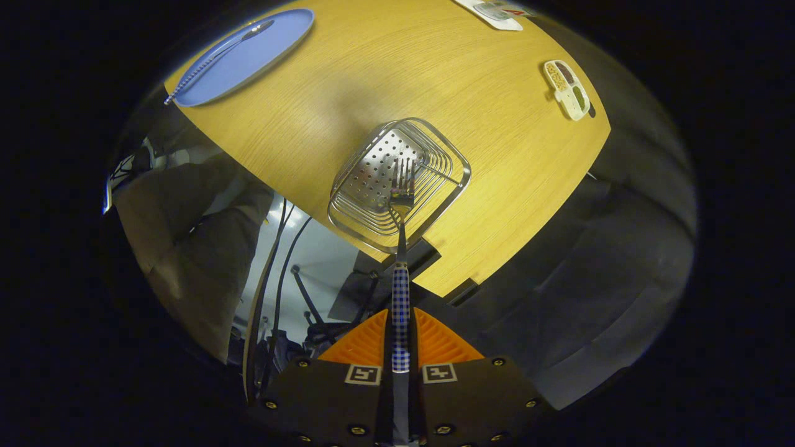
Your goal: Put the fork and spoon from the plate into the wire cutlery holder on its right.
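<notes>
The hand-held gripper (400, 335) was closed on the fork (401, 248), both fingers (435, 341) pressing the checked handle from either side so that no gap showed between them. The handle ran straight ahead out of the fingers, and the bare metal neck went on past them to the tines, which pointed away from the gripper.

The tines hung over the open mouth of the wire cutlery holder (348, 214), just ahead of the fingers; whether they touched its holed metal floor could not be told. The holder stood on the wooden surface (385, 68) close to the near edge. Below that edge, beside the fork handle, lay dark cables (273, 273) and a pale floor, with a grey draped cloth (186, 248) further off to the left.

Beyond the holder and well apart from it, to the left, a blue plate (261, 53) lay near the surface's far left edge. The spoon (214, 59) rested on it, its bowl toward the far end and its checked handle reaching past the plate's near rim.

To the right, near the surface's other edge, lay a small cream tray (566, 89) with several compartments, and at the far end a white card (497, 12).
</notes>
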